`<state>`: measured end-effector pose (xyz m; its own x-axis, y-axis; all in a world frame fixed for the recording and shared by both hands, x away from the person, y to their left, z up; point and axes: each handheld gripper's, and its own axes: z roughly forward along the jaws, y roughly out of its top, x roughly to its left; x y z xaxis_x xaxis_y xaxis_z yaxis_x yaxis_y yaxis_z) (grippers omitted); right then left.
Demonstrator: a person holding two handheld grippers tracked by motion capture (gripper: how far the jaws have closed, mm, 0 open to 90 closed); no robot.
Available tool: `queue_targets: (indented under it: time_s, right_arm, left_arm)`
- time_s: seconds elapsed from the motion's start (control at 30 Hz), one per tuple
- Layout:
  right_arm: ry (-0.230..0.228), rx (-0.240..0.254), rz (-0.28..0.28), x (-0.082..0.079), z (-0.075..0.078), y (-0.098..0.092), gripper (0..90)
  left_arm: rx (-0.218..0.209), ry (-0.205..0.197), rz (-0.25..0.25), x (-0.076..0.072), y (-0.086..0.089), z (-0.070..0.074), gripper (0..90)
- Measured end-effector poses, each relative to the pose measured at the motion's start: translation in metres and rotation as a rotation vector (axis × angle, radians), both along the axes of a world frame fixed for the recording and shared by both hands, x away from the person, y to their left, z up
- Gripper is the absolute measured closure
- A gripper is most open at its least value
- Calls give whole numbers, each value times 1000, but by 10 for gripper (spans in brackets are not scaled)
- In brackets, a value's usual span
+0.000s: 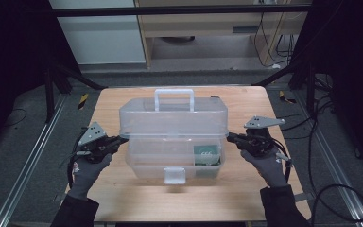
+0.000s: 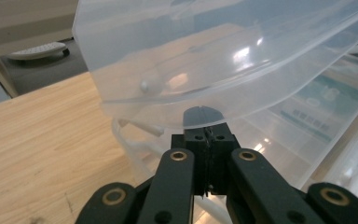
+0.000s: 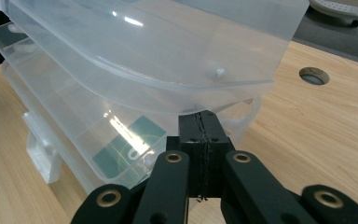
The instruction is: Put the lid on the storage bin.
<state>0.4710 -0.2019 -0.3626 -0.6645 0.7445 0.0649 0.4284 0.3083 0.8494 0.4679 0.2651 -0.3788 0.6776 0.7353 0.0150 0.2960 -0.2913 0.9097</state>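
The clear plastic toolbox (image 1: 172,142) sits mid-table, its lid (image 1: 172,118) raised partway off the base. The left gripper (image 1: 120,140) and right gripper (image 1: 230,137), jaws clenched on nothing, are wedged under the lid's left and right edges. Full opening is judged left. A green label (image 1: 205,153) inside cannot be read.

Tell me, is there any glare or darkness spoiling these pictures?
High view: dark surroundings, only the table lit. Left gripper view: bright glare spots on the clear box lid, background soft. Right gripper view: a glare streak on the box's inner tray; jaws sharp.
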Motion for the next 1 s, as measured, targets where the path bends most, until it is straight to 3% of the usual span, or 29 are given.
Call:
queue_targets:
  time_s: [0.27,0.37,0.63,0.73,0.8,1.0]
  right_arm:
    - [10,-18,3,-6,-8,1,900]
    - [8,-42,-1,-8,-8,2,899]
    - [7,-88,-12,-16,-13,3,898]
    - [3,-83,-11,-20,-16,-1,899]
    - [15,-45,4,-22,-14,-4,898]
    - [53,-67,4,-19,-26,-3,897]
  left_arm:
    - [38,14,20,-2,4,-9,890]
    - [33,24,27,-3,5,-11,887]
    - [80,30,38,-4,6,-19,881]
    - [98,38,43,-4,7,-21,877]
    - [109,42,43,-4,6,-23,880]
    - [134,56,47,-3,8,-30,882]
